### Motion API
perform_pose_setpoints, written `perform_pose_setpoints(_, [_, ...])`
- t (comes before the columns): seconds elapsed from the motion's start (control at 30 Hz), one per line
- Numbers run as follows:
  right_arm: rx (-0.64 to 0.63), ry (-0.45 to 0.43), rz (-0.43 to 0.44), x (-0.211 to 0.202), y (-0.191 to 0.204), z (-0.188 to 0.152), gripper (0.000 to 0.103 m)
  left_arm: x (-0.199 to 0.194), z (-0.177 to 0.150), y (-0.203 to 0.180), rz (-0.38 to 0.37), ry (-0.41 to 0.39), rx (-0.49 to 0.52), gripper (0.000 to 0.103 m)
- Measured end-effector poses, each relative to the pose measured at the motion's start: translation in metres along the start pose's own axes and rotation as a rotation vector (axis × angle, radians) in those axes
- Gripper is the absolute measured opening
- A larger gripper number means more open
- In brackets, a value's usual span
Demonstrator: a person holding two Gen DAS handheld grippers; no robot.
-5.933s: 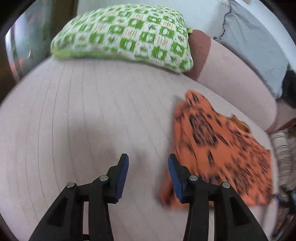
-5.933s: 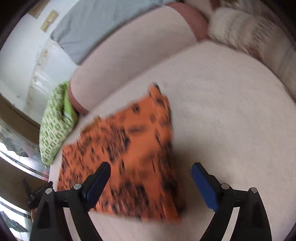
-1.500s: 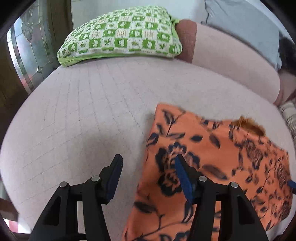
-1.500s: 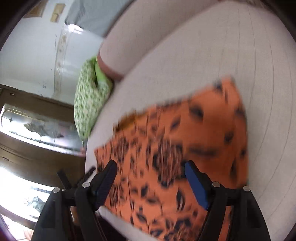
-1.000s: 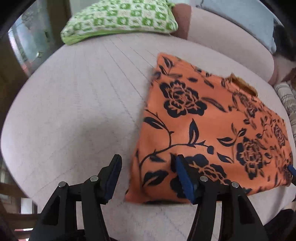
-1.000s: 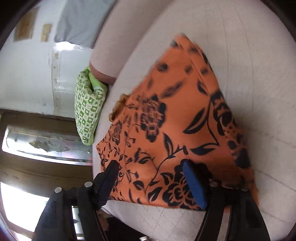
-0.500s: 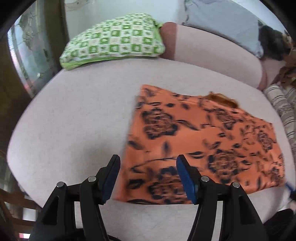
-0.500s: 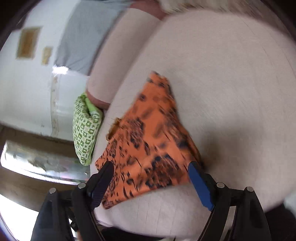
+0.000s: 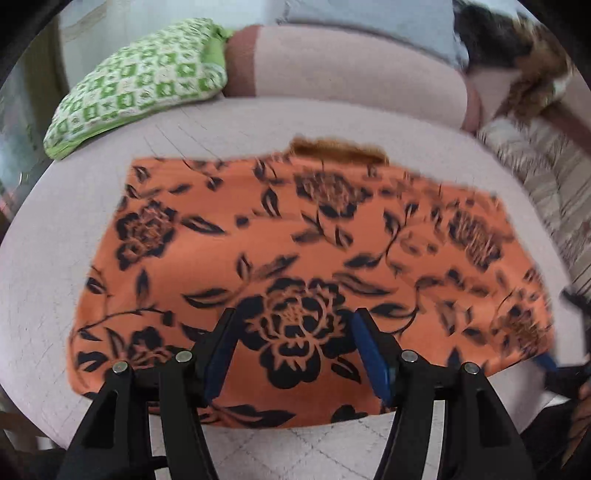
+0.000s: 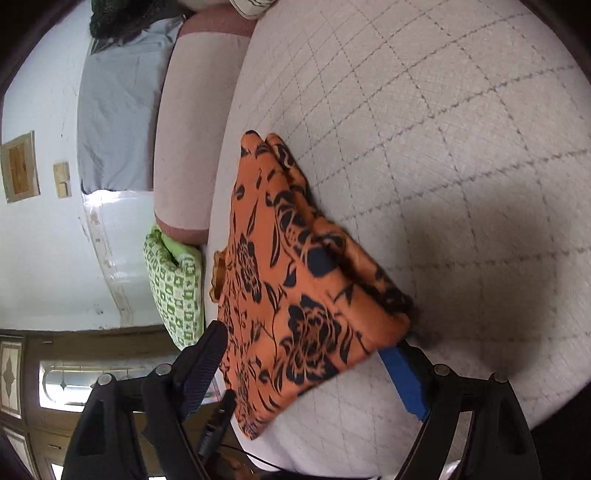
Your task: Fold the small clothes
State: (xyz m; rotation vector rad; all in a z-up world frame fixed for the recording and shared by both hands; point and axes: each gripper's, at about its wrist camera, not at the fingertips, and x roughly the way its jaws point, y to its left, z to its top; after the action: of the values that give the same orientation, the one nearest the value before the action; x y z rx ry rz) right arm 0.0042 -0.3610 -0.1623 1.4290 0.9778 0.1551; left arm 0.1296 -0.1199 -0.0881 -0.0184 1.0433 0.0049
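An orange cloth with black flowers (image 9: 295, 251) lies folded into a flat rectangle on the quilted pale seat (image 9: 48, 236). My left gripper (image 9: 294, 325) hangs open above the middle of its near edge, nothing between the pads. In the right wrist view the orange cloth (image 10: 295, 280) runs away from me over the seat (image 10: 461, 147). My right gripper (image 10: 306, 349) stands wide open around the cloth's near end. Its blue pad (image 10: 400, 365) lies at the cloth's edge without pressing. That gripper's blue tip (image 9: 546, 363) also shows at the cloth's right end.
A green-and-white checked pillow (image 9: 140, 77) leans at the back left, beside the pink backrest (image 9: 351, 74) draped with grey fabric (image 9: 369, 18). Striped fabric (image 9: 535, 166) and dark clothes (image 9: 498, 40) lie at the right. A wooden door with glass (image 10: 74, 369) stands beyond the seat's left end.
My left gripper has slid from the cloth's left corner to the middle of its near edge. The right gripper has rolled, sunk to the cloth's right end, and its jaws have widened.
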Motion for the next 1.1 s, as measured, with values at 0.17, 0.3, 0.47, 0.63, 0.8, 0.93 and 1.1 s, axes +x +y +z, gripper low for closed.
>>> perform_pose_setpoints(0.17, [-0.125,-0.055,-0.048,-0.003,0.023,-0.004,0.082,0.006,-0.008,-0.011,0.060,-0.008,0.064,0.065])
perform_pose_setpoints(0.3, [-0.226,-0.066,-0.120,-0.001,0.036,-0.011,0.081,0.006,-0.007,-0.009,0.048,0.008,0.054,0.065])
perform_pose_setpoints(0.47, [-0.229,-0.050,-0.187,0.010,0.030,-0.011,0.081,0.004,-0.006,-0.008,0.035,0.006,0.054,0.066])
perform_pose_setpoints(0.63, [-0.282,-0.038,-0.240,0.014,0.038,-0.012,0.014,0.006,-0.007,-0.008,0.032,-0.005,0.054,0.066])
perform_pose_setpoints(0.8, [-0.444,-0.082,-0.398,0.018,0.057,-0.029,0.014,0.005,-0.008,-0.006,0.016,-0.005,0.055,0.067])
perform_pose_setpoints(0.93, [-0.410,-0.044,-0.392,0.021,0.043,-0.027,0.023,0.000,-0.006,-0.003,-0.006,-0.008,0.045,0.067])
perform_pose_setpoints(1.1, [-0.405,-0.073,-0.357,-0.014,0.054,-0.023,0.073,-0.011,-0.001,0.007,-0.046,-0.065,-0.007,0.067])
